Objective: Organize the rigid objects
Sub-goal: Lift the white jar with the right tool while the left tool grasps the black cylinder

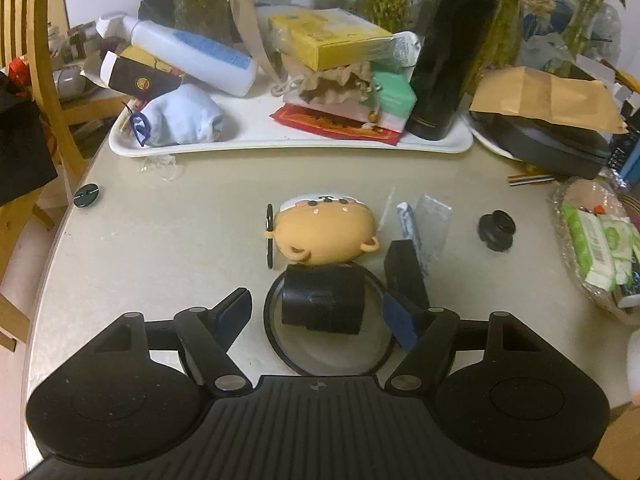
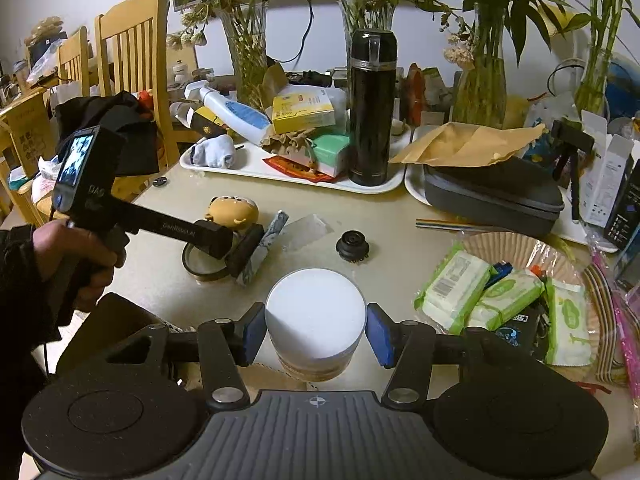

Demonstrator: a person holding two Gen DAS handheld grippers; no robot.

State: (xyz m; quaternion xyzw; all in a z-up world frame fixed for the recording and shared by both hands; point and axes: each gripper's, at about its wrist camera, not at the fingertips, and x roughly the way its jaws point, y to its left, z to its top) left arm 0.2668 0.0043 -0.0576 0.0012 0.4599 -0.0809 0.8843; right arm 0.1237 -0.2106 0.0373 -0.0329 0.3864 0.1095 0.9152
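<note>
In the left wrist view my left gripper [image 1: 320, 296] stands open and tilted down over a black boxy object [image 1: 323, 300] that rests on a dark-rimmed ring [image 1: 280, 344]. Both blue pads are clear of it. Just beyond lies an orange toy figure [image 1: 326, 236] with a white cap. In the right wrist view my right gripper [image 2: 316, 330] is shut on a white-lidded jar [image 2: 316, 312], one blue pad against each side. The left gripper [image 2: 236, 250] shows there too, in a person's hand [image 2: 76, 256], over the ring [image 2: 196, 268].
A white tray [image 1: 256, 144] at the back carries a white bottle [image 1: 192, 54], a yellow box [image 1: 332, 38], a sock and a tall black flask [image 1: 452, 48]. A black knob [image 1: 496, 232] and a grey packet [image 1: 408, 220] lie to the right. Further right stand a basket of wipes [image 2: 504, 292] and a dark case [image 2: 492, 192].
</note>
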